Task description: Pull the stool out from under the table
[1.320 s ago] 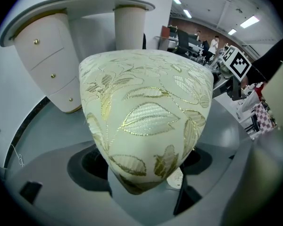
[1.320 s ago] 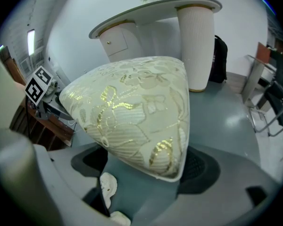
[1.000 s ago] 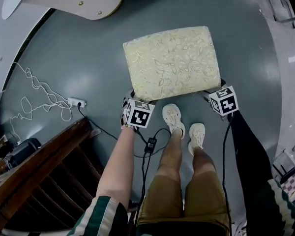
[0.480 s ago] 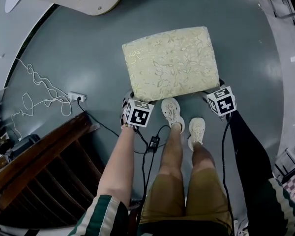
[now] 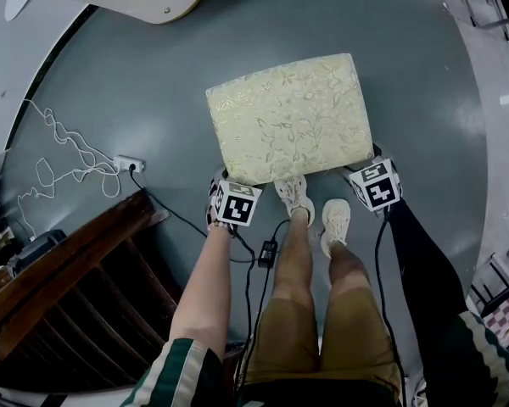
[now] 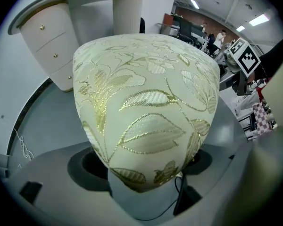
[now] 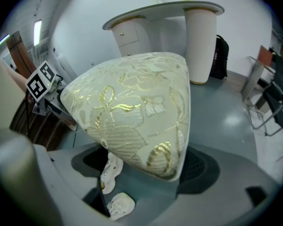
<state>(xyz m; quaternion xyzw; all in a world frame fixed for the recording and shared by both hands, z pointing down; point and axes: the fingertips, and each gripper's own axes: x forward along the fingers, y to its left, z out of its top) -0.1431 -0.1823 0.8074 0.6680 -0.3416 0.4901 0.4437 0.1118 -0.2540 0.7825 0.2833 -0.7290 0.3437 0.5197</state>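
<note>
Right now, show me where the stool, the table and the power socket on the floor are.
stool (image 5: 288, 117), head view, middle of its patterned cushion.
table (image 7: 170, 8), right gripper view, edge of its white top.
power socket (image 5: 129, 165), head view, its white casing.

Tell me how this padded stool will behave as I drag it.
The stool probably slides without tipping: wide seat, gripped at both near corners. Its soft padding likely squashes and may slip in the grip. The smooth floor should offer little drag.
</note>
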